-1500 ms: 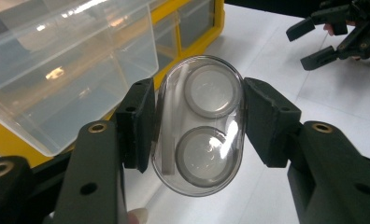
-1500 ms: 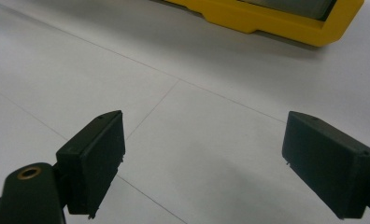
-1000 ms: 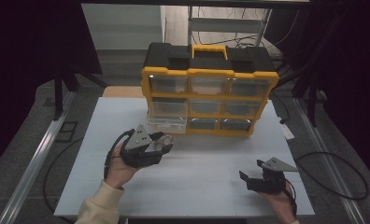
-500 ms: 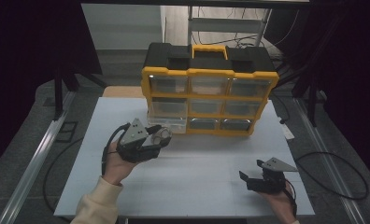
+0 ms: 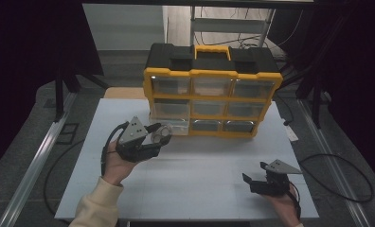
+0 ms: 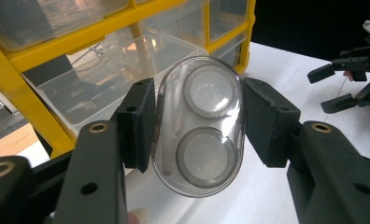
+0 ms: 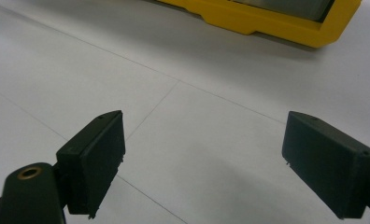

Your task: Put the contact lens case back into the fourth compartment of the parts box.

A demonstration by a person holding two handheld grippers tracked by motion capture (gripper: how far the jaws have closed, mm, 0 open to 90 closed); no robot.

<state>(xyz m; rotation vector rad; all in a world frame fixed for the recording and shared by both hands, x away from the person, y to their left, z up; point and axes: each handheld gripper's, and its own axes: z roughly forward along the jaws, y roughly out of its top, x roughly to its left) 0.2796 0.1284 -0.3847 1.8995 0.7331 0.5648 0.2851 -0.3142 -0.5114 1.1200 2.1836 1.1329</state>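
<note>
My left gripper is shut on a clear oval plastic case with two round discs inside; both pads press its long sides. It hangs above the table, just in front of a clear drawer pulled out of the middle-left slot of the yellow and black organizer. In the left gripper view the drawer lies directly behind the case. My right gripper rests low over the white table at the front right, jaws wide open with nothing between them.
The organizer stands at the back of the table with several clear drawers, the others pushed in. Its yellow base edge lies ahead of the right gripper. Cables trail off both table sides. Dark floor and metal rails surround the table.
My left hand has carried the clear case slightly up and toward the pulled-out drawer. The right gripper has stayed where it was.
</note>
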